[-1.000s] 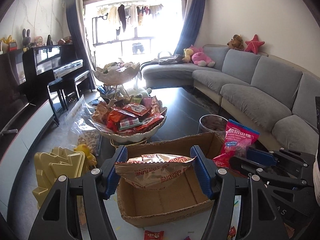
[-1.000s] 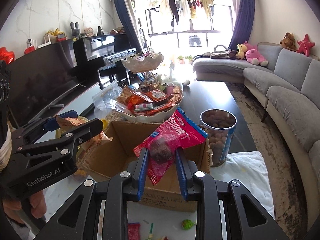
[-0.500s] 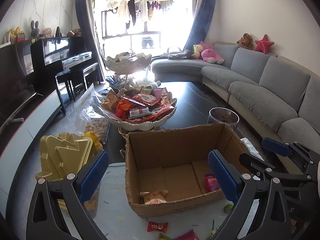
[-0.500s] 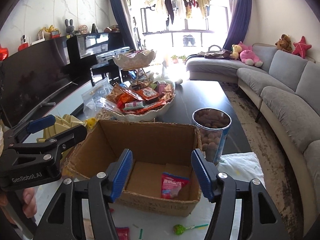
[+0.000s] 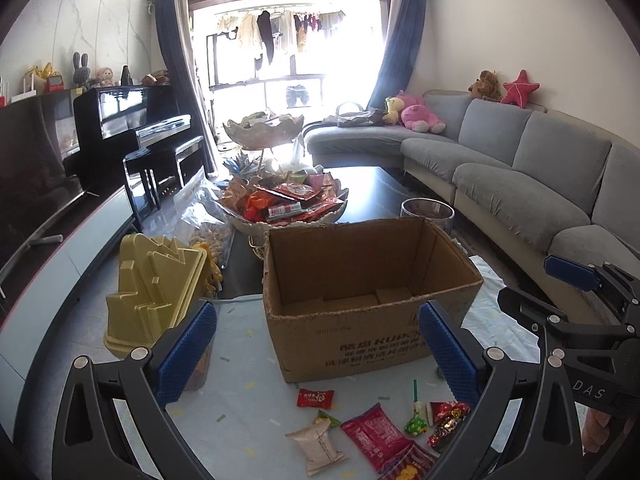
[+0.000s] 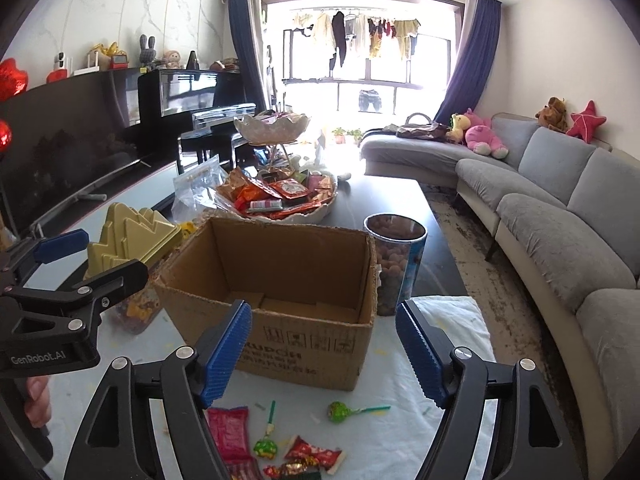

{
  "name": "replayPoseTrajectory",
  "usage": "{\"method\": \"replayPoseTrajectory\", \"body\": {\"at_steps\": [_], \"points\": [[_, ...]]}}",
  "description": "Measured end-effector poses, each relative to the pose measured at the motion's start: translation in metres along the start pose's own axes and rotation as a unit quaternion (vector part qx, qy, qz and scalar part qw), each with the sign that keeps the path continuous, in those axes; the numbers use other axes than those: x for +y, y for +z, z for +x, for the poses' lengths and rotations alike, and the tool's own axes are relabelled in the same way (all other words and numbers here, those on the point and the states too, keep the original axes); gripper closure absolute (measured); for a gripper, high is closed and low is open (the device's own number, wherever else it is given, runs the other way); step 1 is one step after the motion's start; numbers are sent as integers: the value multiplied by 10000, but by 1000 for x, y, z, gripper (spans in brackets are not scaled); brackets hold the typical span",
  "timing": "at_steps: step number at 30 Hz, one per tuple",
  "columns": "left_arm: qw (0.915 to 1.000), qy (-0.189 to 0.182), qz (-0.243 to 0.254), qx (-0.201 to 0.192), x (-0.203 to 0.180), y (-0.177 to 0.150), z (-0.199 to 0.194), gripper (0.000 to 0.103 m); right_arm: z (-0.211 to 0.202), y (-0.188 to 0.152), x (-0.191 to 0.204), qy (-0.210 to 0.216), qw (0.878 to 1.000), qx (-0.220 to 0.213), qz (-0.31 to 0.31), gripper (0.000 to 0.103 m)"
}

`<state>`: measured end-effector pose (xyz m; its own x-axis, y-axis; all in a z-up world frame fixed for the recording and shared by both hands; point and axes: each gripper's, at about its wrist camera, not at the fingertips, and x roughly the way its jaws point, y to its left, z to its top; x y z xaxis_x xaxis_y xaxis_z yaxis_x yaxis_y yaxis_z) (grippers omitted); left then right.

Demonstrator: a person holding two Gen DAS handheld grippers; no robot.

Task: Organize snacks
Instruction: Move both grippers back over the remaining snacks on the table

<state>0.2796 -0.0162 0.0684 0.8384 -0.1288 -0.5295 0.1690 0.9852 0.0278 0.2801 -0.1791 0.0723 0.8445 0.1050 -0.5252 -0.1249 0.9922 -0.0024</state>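
Nearest, loose snacks lie scattered on the pale cloth in front of the cardboard box (image 5: 360, 292): a beige packet (image 5: 320, 446), a red packet (image 5: 378, 432), a small red candy (image 5: 315, 397), a green lollipop (image 6: 340, 411) and foil-wrapped sweets (image 5: 448, 420). These are what is left to sort.

Just above them, the left gripper (image 5: 316, 352) has its blue fingers spread as wide as they go, with nothing between them; its jaws have just been opening. The biscuit bag it clamped a second ago is gone from its pads. The right gripper (image 6: 324, 350) likewise stands apart and empty, its jaws having just opened off the pink packet it carried. Both tools have drawn back toward the near side of the box, so the box now sits beyond the fingertips rather than beneath them.

Half a second ago both packets lay on the box floor; from this lower angle the near wall hides them. Judging by that, two snacks are delivered, and the next pick is among the loose pieces on the cloth.

Farther off, right of the box, stands a clear jar of nuts (image 6: 394, 264); left, a yellow moulded tray (image 5: 156, 292); behind, a heaped white snack bowl (image 5: 286, 208).
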Motion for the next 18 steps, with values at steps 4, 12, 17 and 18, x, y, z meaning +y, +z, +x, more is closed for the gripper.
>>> {"method": "replayPoseTrajectory", "body": {"at_steps": [4,12,17,18], "points": [[9999,-62,156,-18,-7,-17,-17,0,-19,-15,0,-8,10000,35,6,28],[9974,-214,680,138,-26,-53,-37,0,-38,-51,-2,-9,9994,349,-30,28],[9924,-454,1074,391,-39,-83,-36,0,-37,-78,0,36,9972,734,-140,28],[9911,-471,1168,429,-42,-89,-35,0,-36,-83,1,47,9965,813,-172,28]]}}
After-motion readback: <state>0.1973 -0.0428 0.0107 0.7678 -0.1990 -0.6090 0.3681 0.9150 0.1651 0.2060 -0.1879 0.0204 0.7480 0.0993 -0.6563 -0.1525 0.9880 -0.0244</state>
